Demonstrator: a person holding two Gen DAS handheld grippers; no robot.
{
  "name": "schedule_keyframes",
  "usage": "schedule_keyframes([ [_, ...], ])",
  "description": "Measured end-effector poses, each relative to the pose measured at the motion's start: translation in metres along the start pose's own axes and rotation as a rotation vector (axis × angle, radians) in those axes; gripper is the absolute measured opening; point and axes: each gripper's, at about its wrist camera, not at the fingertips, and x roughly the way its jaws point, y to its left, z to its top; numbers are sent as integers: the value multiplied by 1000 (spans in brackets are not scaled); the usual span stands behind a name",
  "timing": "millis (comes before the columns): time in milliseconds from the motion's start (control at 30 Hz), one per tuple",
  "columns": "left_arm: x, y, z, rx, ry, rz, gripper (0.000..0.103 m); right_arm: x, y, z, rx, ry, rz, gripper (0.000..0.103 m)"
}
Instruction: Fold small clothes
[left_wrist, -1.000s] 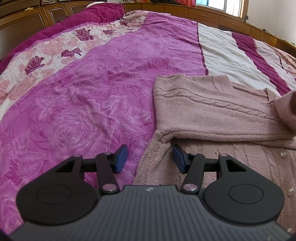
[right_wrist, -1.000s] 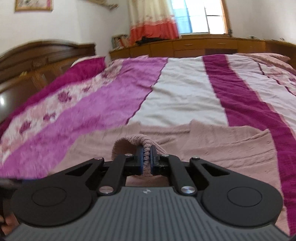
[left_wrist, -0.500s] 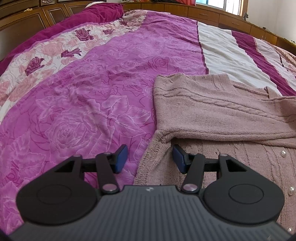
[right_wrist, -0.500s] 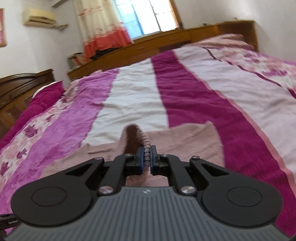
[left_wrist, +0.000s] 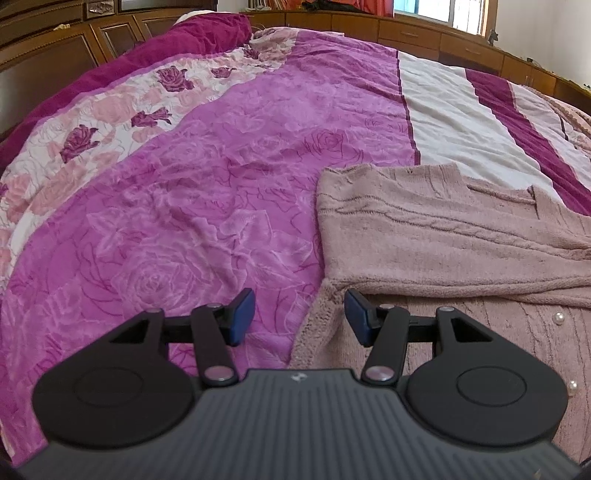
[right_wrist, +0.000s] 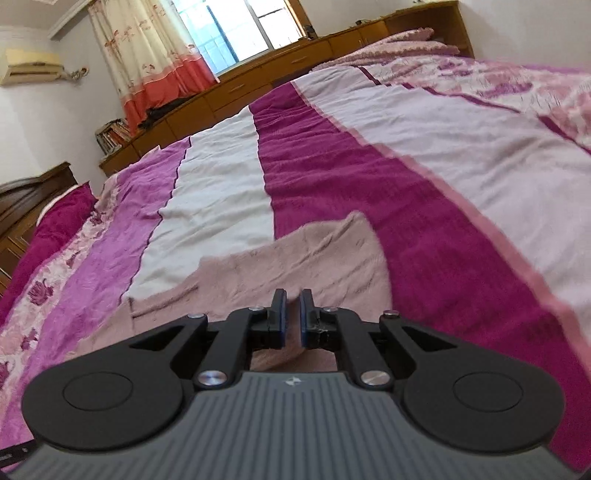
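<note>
While the right claw (right_wrist: 291, 317) pinches the cardigan (left_wrist: 443, 229), the left claw (left_wrist: 299, 314) (half-open) straddles its edge.

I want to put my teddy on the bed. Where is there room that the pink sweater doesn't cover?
The purple rose bedspread left of the pink sweater is bare up to the pillow. The white stripe beyond the sweater is bare too. It is crowded near the left gripper, where the sweater lies.
</note>
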Motion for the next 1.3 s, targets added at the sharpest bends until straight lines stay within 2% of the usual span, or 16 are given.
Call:
schedule_keyframes([
  [200, 6, 0, -3, 2, 19, 14, 55, -1, -1, 19, -18, 32, -2, 9],
  [267, 8, 0, -5, 3, 23, 17, 55, -3, -5, 17, 12, 66, 8, 25],
  [367, 9, -1, -6, 11, 23, 18, 55, -6, -14, 6, 101, 118, 44, 45],
  [467, 10, -1, -7, 13, 23, 17, 55, -4, -16, -6, 162, 161, 72, 51],
  [667, 13, 1, -7, 17, 21, 20, 58, 19, -1, -12, 149, 170, 65, 49],
  [700, 14, 1, -7, 22, 21, 22, 58, 22, 1, -11, 156, 169, 63, 42],
  [733, 15, 2, -7, 24, 20, 23, 58, 24, 2, -10, 165, 166, 64, 12],
  [767, 15, 3, -6, 23, 20, 23, 58, 25, 2, -7, 180, 170, 75, 10],
  [933, 17, 10, -7, 5, 17, 19, 62, -1, 2, 4, 203, 106, 117, 10],
  [1133, 16, 11, -7, 9, 17, 22, 62, 8, -4, -17, 52, 202, 32, 11],
  [1167, 15, 11, -6, 12, 20, 22, 61, 7, -5, -21, 25, 197, 36, 12],
  [1200, 13, 11, -6, 13, 22, 21, 61, 5, -4, -22, 3, 187, 39, 13],
  [1267, 7, 11, -4, 19, 18, 14, 61, -1, -1, -21, -25, 176, 33, 30],
  [1300, 3, 11, -2, 26, 10, 13, 60, -6, 3, -19, -52, 163, 21, 33],
])
